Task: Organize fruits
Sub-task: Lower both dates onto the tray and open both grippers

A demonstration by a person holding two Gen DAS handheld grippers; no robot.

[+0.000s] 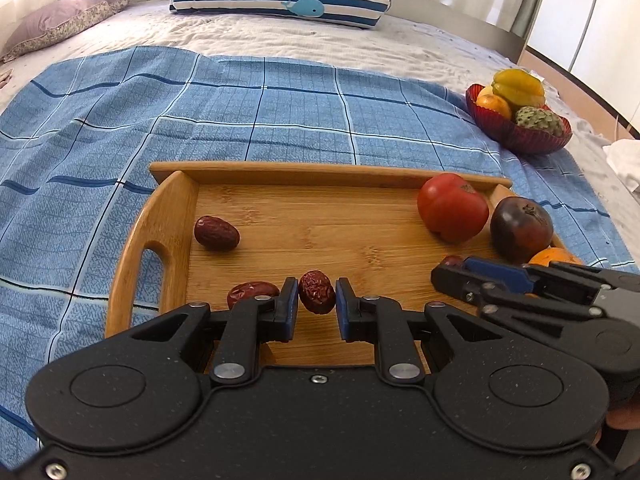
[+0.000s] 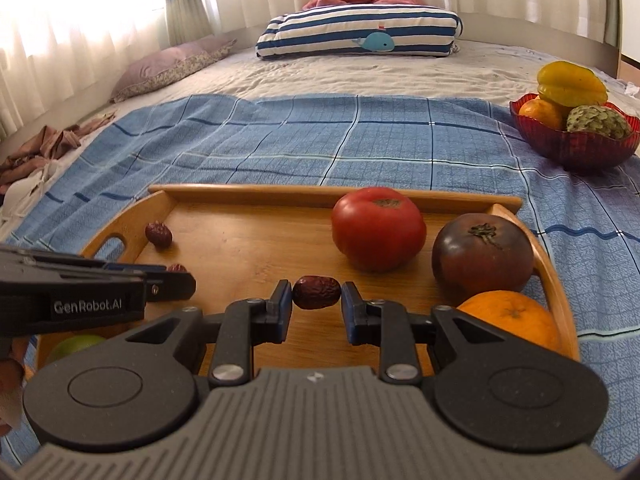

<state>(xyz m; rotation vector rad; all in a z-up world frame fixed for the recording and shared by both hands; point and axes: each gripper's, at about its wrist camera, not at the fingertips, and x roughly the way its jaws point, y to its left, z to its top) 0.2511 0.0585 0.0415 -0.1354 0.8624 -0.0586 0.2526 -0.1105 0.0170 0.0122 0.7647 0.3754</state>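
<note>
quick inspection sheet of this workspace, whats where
surface: blue checked cloth over a quilted bed.
job's things: wooden handled tray holds a red tomato, dark purple round fruit, orange, loose wrinkled red dates; red glass bowl holds a yellow starfruit, orange, green custard apple.
clutter: crumpled clothes at the bed's left edge.
grippers: left gripper and right gripper each shut on a date.
cables: nothing seen.
surroundings: striped whale pillow, curtains.
</note>
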